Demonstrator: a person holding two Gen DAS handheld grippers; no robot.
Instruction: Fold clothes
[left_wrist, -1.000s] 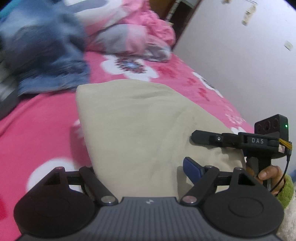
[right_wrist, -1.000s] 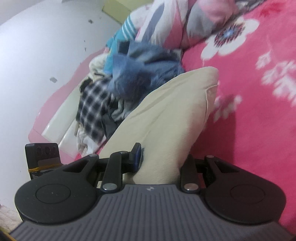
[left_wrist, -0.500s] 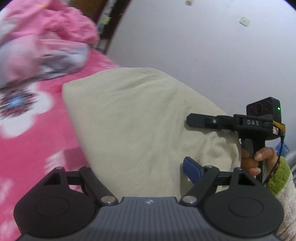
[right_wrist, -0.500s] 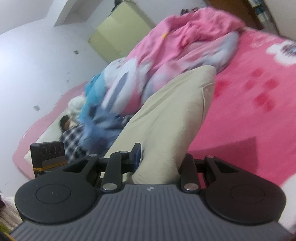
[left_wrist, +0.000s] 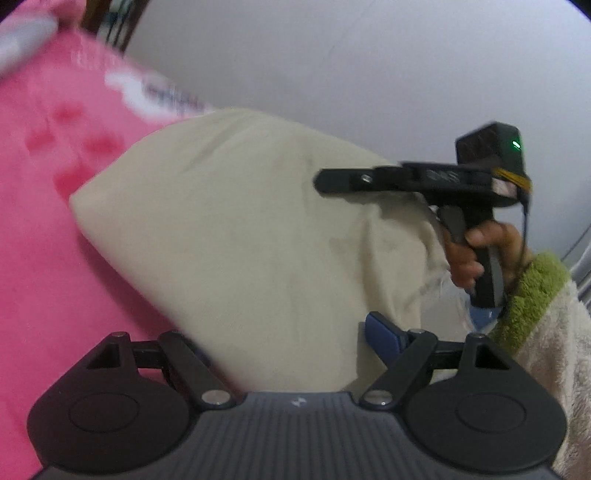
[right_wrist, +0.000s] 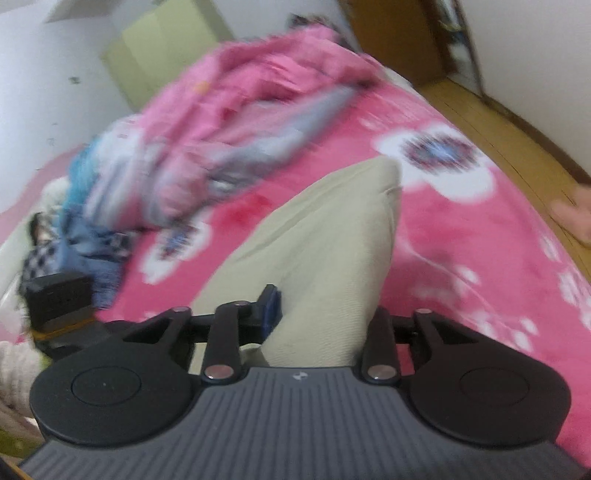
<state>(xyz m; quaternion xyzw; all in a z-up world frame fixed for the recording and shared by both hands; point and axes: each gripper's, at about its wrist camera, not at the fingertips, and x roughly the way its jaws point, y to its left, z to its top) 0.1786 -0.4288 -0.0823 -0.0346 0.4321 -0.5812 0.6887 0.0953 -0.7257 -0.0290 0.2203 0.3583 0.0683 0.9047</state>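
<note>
Holding a beige, soft cotton garment (left_wrist: 236, 236) between them, both grippers are clamped on its near edge. The left gripper (left_wrist: 288, 354) has the cloth pinched between its blue-padded fingers, and the right gripper (right_wrist: 314, 321) grips the same piece in the same way. The garment hangs in the air above the bright pink bed cover with white flowers (right_wrist: 480, 236); it looks already doubled into a compact, thick panel, though the blur makes the layers hard to count. So I judge this piece is well along in its folding, and what is left for it is either one more fold or only laying it down flat on the bed. Much remains of the whole task: a heap of unfolded clothes, pink, blue denim and checked (right_wrist: 177, 155), lies crumpled at the far side of the bed.
</note>
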